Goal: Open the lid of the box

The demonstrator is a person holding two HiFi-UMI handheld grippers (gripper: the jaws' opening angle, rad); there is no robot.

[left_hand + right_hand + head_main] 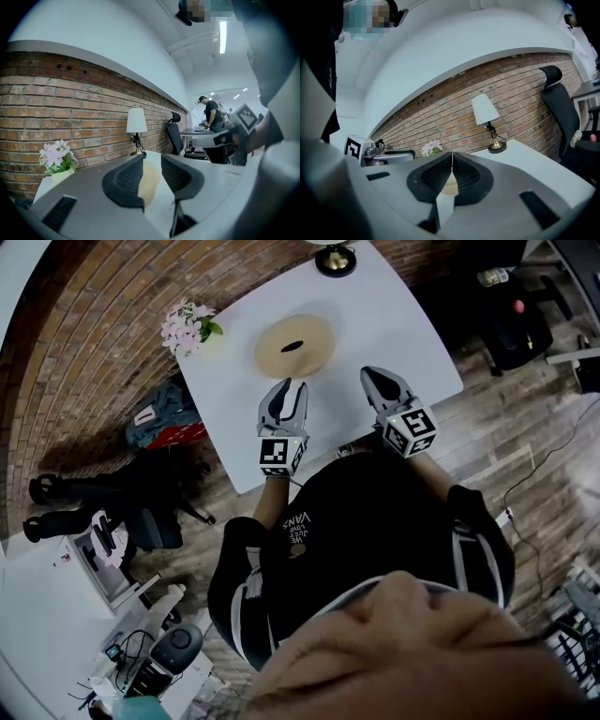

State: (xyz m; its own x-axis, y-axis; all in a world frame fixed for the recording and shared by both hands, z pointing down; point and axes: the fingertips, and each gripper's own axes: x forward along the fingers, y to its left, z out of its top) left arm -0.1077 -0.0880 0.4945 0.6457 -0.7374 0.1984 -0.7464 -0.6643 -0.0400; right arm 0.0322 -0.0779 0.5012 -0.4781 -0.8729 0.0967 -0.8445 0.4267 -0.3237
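lamp cut off, box mostly hidden

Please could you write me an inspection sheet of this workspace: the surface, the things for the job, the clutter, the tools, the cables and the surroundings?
Surface: white table.
Job's things: round tan box near the table's middle, lid apparently on, dark slot in its top; neither tool touches it.
Clutter: flower pot at the table's left corner; lamp at the far edge.
Tools: left tool with jaws apart, empty, short of the box; right tool with jaws together, empty.
Cables: thin cable on the floor at right; nothing seen on the table.
Surroundings: brick wall, bags on the wood floor, office chair, a person at a far desk.
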